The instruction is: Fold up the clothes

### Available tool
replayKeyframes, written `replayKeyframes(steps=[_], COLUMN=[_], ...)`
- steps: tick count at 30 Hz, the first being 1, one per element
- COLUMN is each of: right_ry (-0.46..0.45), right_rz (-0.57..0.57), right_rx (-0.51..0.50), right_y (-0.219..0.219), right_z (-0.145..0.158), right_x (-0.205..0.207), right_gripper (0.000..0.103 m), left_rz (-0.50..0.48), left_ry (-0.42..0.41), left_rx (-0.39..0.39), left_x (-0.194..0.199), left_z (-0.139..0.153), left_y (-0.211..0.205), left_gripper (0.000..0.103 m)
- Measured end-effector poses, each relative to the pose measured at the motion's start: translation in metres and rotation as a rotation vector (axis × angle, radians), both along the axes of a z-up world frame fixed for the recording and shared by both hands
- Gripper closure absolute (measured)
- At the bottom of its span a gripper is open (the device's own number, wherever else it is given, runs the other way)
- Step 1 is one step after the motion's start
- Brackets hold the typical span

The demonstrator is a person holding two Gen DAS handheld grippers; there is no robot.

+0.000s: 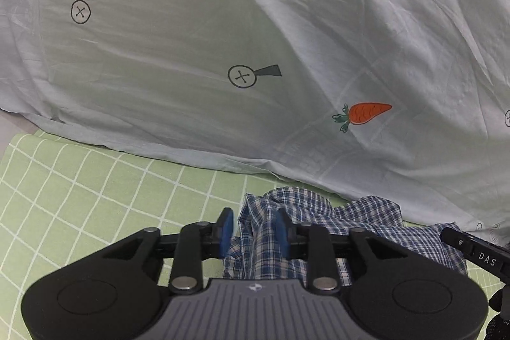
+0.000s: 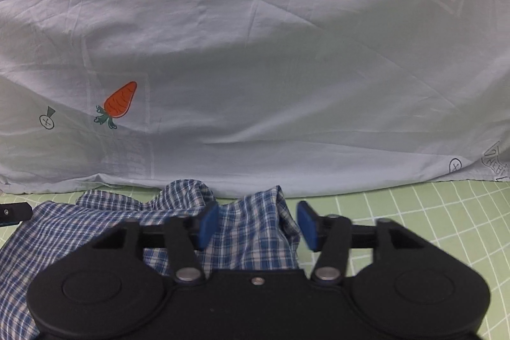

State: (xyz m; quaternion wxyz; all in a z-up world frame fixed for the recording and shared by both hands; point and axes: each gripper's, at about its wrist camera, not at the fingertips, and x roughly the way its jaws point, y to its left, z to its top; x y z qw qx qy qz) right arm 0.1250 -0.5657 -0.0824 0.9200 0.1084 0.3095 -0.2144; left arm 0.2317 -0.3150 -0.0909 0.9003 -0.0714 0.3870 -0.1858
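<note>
Blue-and-white checked cotton, a crumpled garment (image 1: 322, 222), lies bunched on the pale green sheet with a white grid (image 1: 79, 196), just in front of the light grey-blue quilt printed with buttons and an orange carrot (image 1: 223, 21), whose edge it touches. We see the left gripper (image 1: 253, 233) with its blue pads (image 1: 227, 228) spread apart; a ridge of checked cloth rises between them, brushing the right-hand pad at most, with a clear gap to the other, so we read nothing as pinched. The right gripper (image 2: 258, 223) likewise stands wide, its blue pads (image 2: 306, 223) flanking a raised fold of the same garment (image 2: 95, 222), which spreads away toward the left of that view; the fold lies against the left-hand pad without being clamped. We judge the step in hand to be a release or regrasp between folds, with the garment far from flat and the folding little advanced. The next move, in our judgement, calls for choosing two well-separated edges or corners, closing one gripper on each, and drawing the cloth taut over the open sheet, away from the quilt, before any fold.
</note>
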Motion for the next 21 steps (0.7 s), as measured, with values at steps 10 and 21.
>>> replayKeyframes(steps=[10, 21], right_ry=[-0.01, 0.08], right_rz=[-0.006, 0.052], right_rx=[0.08, 0.151], right_y=[0.052, 0.029], right_z=[-0.013, -0.057], right_x=[-0.057, -0.022], right_gripper=[0.004, 0.004], left_rz=[-0.055, -0.122], left_ry=[0.006, 0.108], left_rx=[0.113, 0.126], left_x=[-0.059, -0.028], left_z=[-0.017, -0.058], left_y=[0.008, -0.009], left_gripper=[0.007, 0.008])
